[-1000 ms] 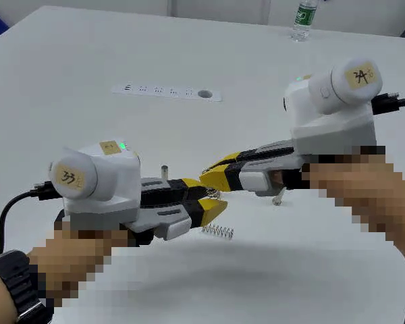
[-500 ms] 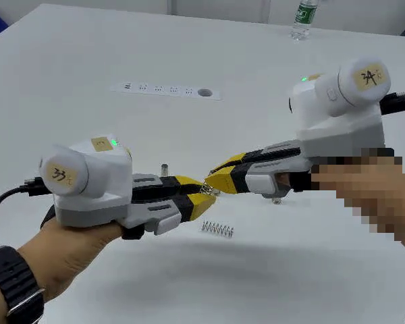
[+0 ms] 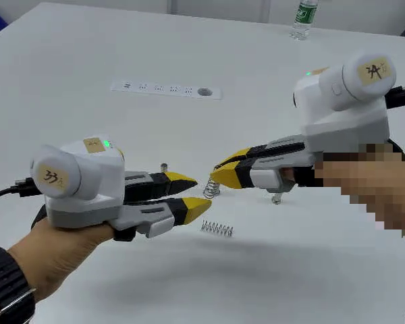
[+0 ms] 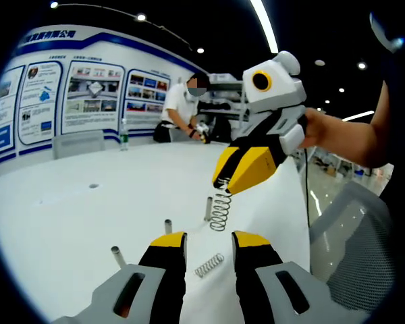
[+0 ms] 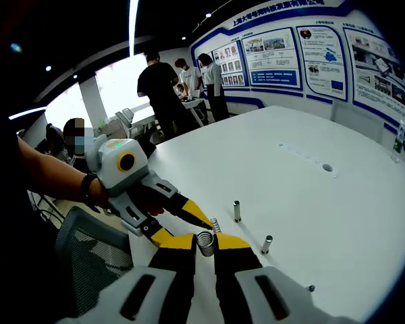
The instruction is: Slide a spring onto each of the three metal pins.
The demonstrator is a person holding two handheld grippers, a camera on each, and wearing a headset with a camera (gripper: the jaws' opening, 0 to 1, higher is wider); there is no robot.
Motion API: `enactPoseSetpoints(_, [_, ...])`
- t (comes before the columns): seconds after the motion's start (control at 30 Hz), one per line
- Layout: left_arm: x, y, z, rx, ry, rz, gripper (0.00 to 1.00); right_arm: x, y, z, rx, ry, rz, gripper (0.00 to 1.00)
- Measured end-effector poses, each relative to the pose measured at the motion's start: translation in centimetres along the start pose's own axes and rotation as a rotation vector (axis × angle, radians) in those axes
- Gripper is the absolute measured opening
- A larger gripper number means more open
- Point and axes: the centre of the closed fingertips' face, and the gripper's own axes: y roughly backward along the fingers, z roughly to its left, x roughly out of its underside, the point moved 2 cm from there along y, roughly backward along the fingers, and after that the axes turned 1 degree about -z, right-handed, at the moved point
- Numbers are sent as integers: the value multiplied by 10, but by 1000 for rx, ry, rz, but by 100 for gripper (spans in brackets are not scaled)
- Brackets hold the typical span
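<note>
Hand-held rig at the workbench: the left gripper (image 3: 198,192) and right gripper (image 3: 217,177) share white housings, grey-and-black shanks and yellow-tipped jaws. Each carries a rounded white pod (image 3: 81,179) with a tan sticker (image 3: 52,177), handwritten "33" on the left and "34" on the right, plus a green light (image 3: 106,143) and a black cable (image 3: 1,197). A black watch (image 3: 10,287) bands the left wrist.

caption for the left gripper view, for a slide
Right gripper holds a spring near a pin; the left gripper is open below.
</note>
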Motion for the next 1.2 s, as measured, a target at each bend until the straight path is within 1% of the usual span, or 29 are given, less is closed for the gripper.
enactPoseSetpoints(0.13, [2, 9, 6, -19, 4, 0, 34, 1, 6, -8, 19, 4, 4, 12])
enactPoseSetpoints(0.3, [10, 21, 15, -51, -12, 24, 42, 3, 16, -21, 54, 5, 15, 12])
enactPoseSetpoints(0.47, [16, 31, 22, -80, -25, 46, 49, 3, 32, -37, 105, 3, 22, 12])
enactPoseSetpoints(0.53, [18, 33, 23, -87, -27, 50, 50, 3, 37, -43, 121, 3, 23, 12])
enactPoseSetpoints(0.63, [21, 36, 27, -114, -46, 63, 55, 1, 46, -54, 151, 0, 19, 12])
enactPoseSetpoints(0.83, [28, 42, 32, -137, -79, 92, 62, -1, 61, -74, 213, -2, 23, 12])
enactPoseSetpoints(0.97, [31, 45, 34, -145, -81, 103, 64, 2, 67, -88, 253, 0, 41, 12])
enactPoseSetpoints(1.03, [32, 46, 35, -152, -83, 106, 64, 6, 69, -95, 280, 4, 65, 12])
enactPoseSetpoints(1.1, [33, 48, 37, -161, -81, 106, 65, 12, 68, -102, 299, -14, 82, 12])
enactPoseSetpoints(1.13, [33, 49, 38, -163, -80, 105, 65, 14, 68, -104, 307, -9, 88, 12])
enactPoseSetpoints(1.2, [32, 51, 39, -169, -79, 104, 65, 22, 66, -111, 333, -6, 116, 12])
